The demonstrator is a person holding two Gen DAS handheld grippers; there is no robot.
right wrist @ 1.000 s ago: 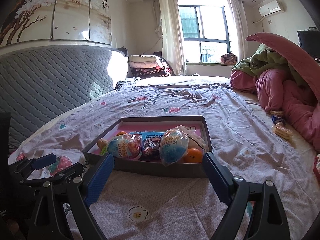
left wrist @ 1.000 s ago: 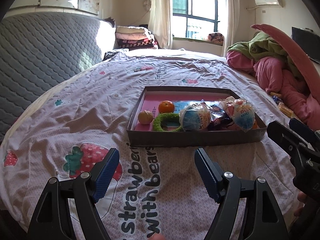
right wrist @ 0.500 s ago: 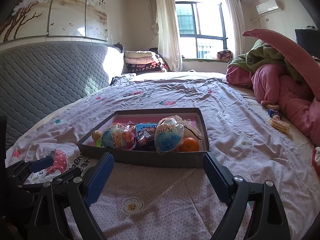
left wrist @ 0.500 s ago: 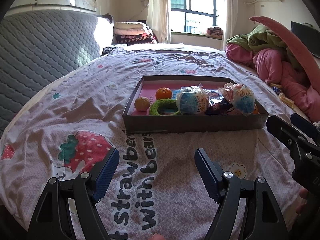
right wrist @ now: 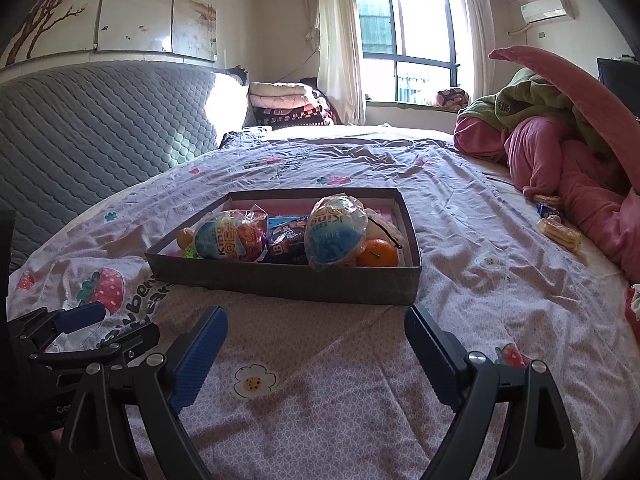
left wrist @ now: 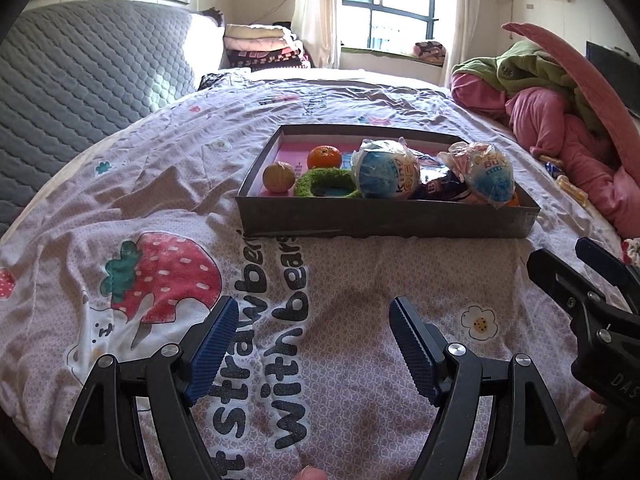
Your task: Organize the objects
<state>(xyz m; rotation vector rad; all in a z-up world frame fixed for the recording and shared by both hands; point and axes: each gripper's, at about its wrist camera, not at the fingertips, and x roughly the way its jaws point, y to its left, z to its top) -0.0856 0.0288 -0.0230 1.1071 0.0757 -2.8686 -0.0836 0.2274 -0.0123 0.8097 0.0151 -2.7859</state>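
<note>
Ahead, the filled box [left wrist: 384,222] lies beyond both grippers' released, empty jaws.

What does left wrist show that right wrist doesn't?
Left wrist only: the green fuzzy ring in full and the orange at the tray's far left.

Right wrist only: the orange in the near right corner, the painted wall panels.

Both: the gray tray, two blue wrapped eggs, the pink bedding pile, and both grippers, left and right, open and empty.
</note>
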